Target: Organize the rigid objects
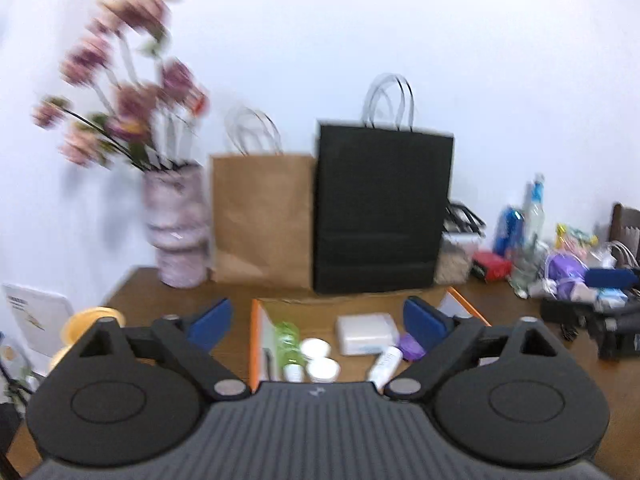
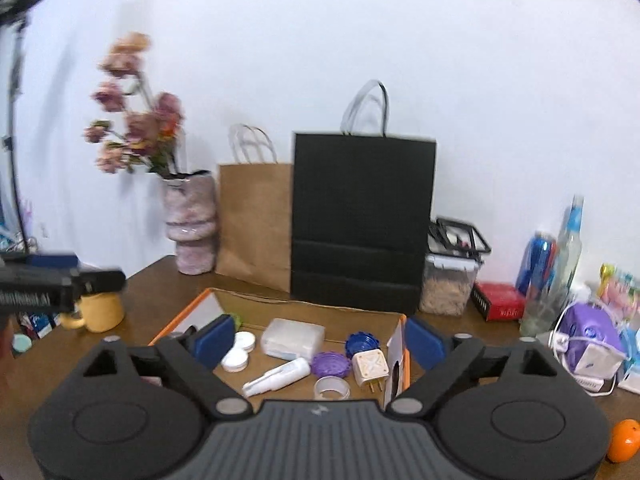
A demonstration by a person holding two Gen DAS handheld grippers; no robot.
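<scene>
On the brown surface [image 2: 168, 280], a cardboard box [image 2: 280, 300] at 6 o'clock from the black bag [image 2: 360, 220] holds the small hard things: white case [image 2: 294, 338], spray bottle [image 2: 276, 378], purple lid [image 2: 330, 363], plug [image 2: 370, 368], two white caps [image 2: 239, 351]. Both the left gripper [image 1: 318, 316] and right gripper [image 2: 319, 336] hover above it, jaws spread wide and empty. Risk, as I judge it: a careless sweep could clip the box's raised flap at 3 o'clock, or tip the paper bags behind.
</scene>
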